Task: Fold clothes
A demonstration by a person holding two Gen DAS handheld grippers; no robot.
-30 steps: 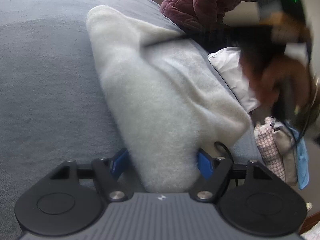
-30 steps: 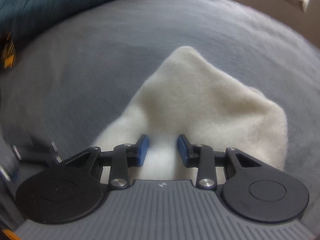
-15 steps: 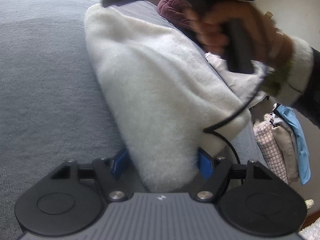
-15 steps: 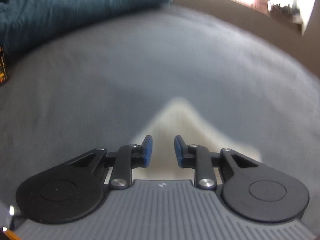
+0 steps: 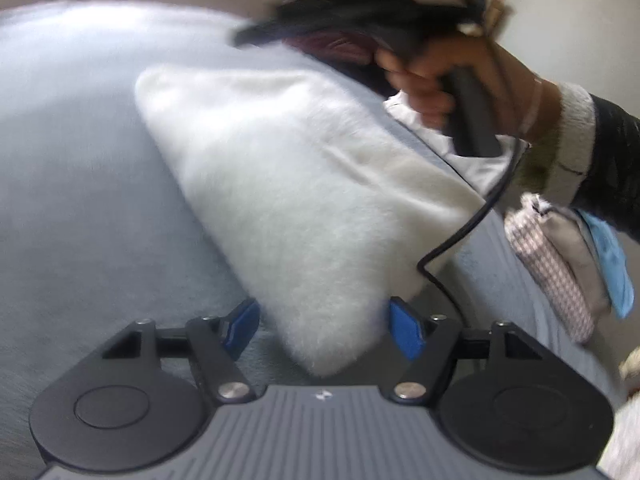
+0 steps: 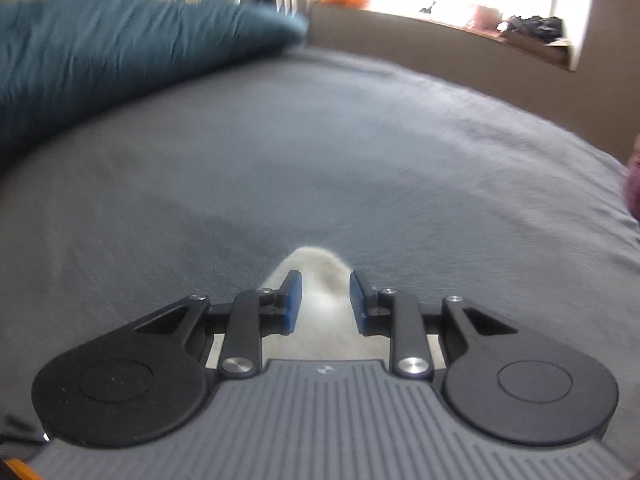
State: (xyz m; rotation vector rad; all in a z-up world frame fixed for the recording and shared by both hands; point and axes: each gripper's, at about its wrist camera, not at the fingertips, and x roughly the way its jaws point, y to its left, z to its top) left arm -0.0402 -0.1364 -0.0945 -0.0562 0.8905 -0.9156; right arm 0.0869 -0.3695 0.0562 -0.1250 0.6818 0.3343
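A white fluffy garment (image 5: 300, 184) lies folded flat on the grey bed (image 5: 80, 200). My left gripper (image 5: 322, 320) straddles its near corner. The jaws are closing; the right pad (image 5: 404, 332) touches the fleece and the left pad (image 5: 240, 324) stands clear of it. My right gripper (image 5: 256, 34), blurred, hovers over the garment's far end in a person's hand (image 5: 424, 92). In the right wrist view my right gripper (image 6: 322, 296) has a narrow gap between its pads. The garment's tip (image 6: 318, 268) shows through that gap, lying below.
A maroon padded jacket (image 5: 332, 44) and a white cloth (image 5: 480, 164) lie at the bed's far right edge. A stack of folded clothes (image 5: 560, 264) sits beyond it. A black cable (image 5: 460, 232) trails over the garment. A teal duvet (image 6: 120, 52) lies far left, under a window sill (image 6: 480, 12).
The right gripper moved from the garment's right side up over its far end and tilted upward, so less fleece shows in its view. The left jaws narrowed slightly around the near corner.
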